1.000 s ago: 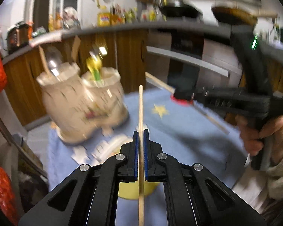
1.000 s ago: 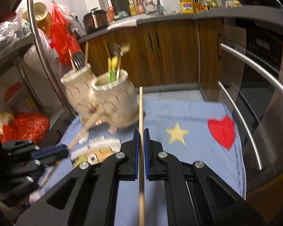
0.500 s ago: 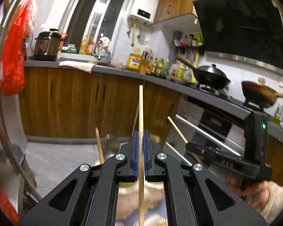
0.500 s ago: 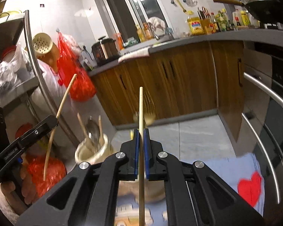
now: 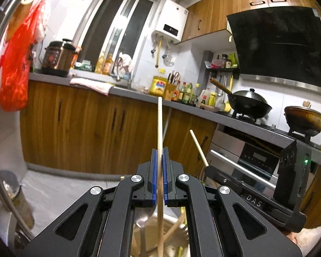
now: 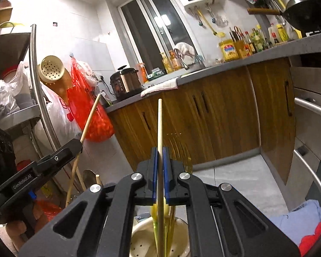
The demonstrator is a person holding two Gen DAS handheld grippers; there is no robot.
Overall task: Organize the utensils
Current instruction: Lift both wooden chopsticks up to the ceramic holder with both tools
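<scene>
My left gripper (image 5: 159, 156) is shut on a wooden chopstick (image 5: 159, 124) held upright, its lower end down in a cream utensil holder (image 5: 171, 242) with a spoon and wooden utensils in it. My right gripper (image 6: 159, 156) is shut on a second chopstick (image 6: 159, 124), upright, its lower end over a cream holder (image 6: 143, 244) with yellow-green utensils. Each gripper shows in the other's view: the right one (image 5: 209, 169) with its chopstick (image 5: 198, 147), the left one (image 6: 78, 145) with its chopstick (image 6: 88, 120).
Wooden kitchen cabinets (image 5: 85, 128) and a grey counter (image 5: 139, 95) stand ahead. An oven front with steel handles (image 6: 310, 107) is to the right. A metal rack (image 6: 35, 85) with red bags (image 6: 85, 111) is at the left. A blue cloth (image 6: 299, 220) lies at the lower right.
Both grippers have tilted up from looking down at the table to looking across the kitchen. The chopsticks now stand upright over the holders, which have dropped to the bottom edge.
</scene>
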